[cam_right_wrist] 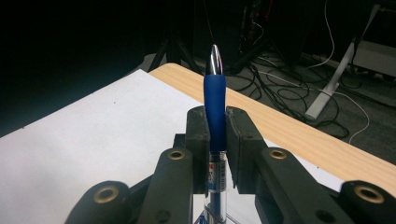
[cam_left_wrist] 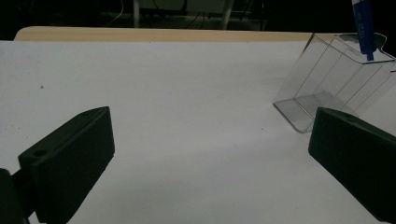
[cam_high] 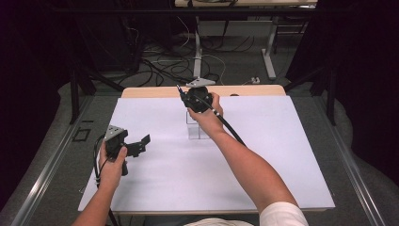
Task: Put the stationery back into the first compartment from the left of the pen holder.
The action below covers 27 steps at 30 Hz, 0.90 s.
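Note:
My right gripper (cam_high: pixel 189 97) is over the far middle of the white table, shut on a blue pen (cam_right_wrist: pixel 215 100). The pen stands upright between the pads, silver tip up. Just below that hand stands a clear plastic holder (cam_high: pixel 195 128). In the left gripper view the holder (cam_left_wrist: pixel 327 88) looks tilted at the right, and the pen's lower end (cam_left_wrist: pixel 364 28) reaches its open top. My left gripper (cam_high: pixel 140 144) is held low at the table's left, open, its black jaws (cam_left_wrist: pixel 210 135) wide apart with nothing between them.
A white sheet (cam_high: pixel 263 160) covers the table, and a strip of wooden edge (cam_high: pixel 254 90) shows at the far side. Beyond it lie floor cables (cam_high: pixel 164 66) and a desk's legs (cam_high: pixel 269 56). A metal rail (cam_high: pixel 47 169) runs along the left.

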Motion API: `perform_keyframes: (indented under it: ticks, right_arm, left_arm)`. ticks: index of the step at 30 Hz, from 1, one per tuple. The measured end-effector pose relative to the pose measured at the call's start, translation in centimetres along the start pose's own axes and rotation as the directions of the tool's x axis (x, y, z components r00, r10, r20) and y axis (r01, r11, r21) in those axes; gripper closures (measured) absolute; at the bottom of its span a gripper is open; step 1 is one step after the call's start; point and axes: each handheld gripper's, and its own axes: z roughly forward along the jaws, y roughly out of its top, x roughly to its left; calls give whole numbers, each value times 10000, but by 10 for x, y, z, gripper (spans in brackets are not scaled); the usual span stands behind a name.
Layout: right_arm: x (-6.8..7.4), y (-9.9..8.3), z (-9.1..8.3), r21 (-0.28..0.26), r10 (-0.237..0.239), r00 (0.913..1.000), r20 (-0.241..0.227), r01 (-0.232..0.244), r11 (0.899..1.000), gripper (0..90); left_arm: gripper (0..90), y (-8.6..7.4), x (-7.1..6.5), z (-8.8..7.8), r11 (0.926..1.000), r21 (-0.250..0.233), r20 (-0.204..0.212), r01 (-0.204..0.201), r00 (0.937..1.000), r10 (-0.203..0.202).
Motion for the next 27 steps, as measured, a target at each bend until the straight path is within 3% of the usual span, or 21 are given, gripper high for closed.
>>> perform_keyframes:
  ticks: [27]
  right_arm:
    - [0, -21, 8, 505, 46, 9999, -159, -38, 9987, 797]
  left_arm:
    - [4, 0, 0, 1, 10000, 37, 32, -28, 10000, 28]
